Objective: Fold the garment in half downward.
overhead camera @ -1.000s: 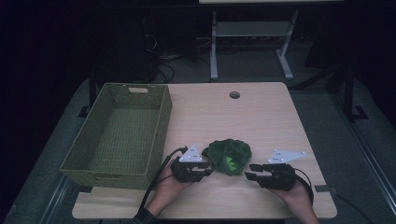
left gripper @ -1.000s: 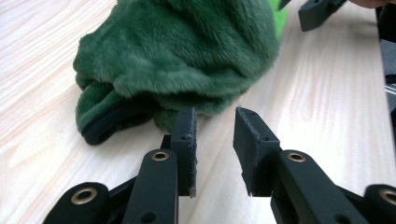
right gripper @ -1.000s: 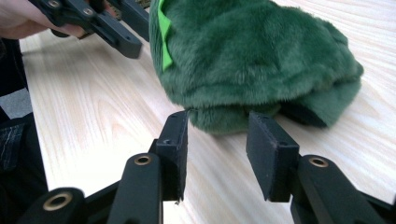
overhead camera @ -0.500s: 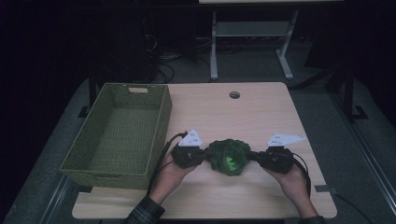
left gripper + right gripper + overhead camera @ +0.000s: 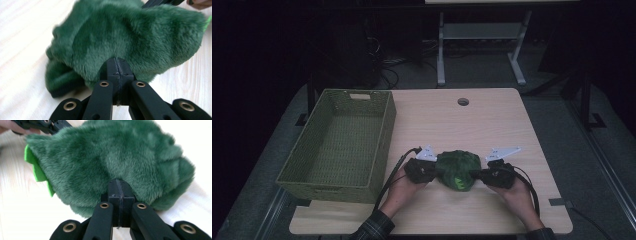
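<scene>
A green plush toy (image 5: pixel 457 169) lies on the wooden table (image 5: pixel 492 125), near its front edge. My left gripper (image 5: pixel 435 171) meets the toy from the left and my right gripper (image 5: pixel 478 175) from the right, each held in a hand. In the left gripper view the black jaws (image 5: pixel 117 61) are pressed together with their tips sunk in the toy's fur (image 5: pixel 130 37). The right gripper view has the same look: the jaws (image 5: pixel 118 182) are closed at the fur's lower edge (image 5: pixel 117 155). A bright green felt piece (image 5: pixel 35 167) sticks out of the toy's side.
An olive woven basket (image 5: pixel 388 120) stands on the left part of the table, close to my left hand. A round cable hole (image 5: pixel 463 101) sits near the far edge. Cables trail from both grippers toward the front edge. Dark floor and a metal stand lie beyond.
Both grippers have moved inward from either side to the plush toy, and their jaws have closed on its fur. The toy has stayed about where it was.
</scene>
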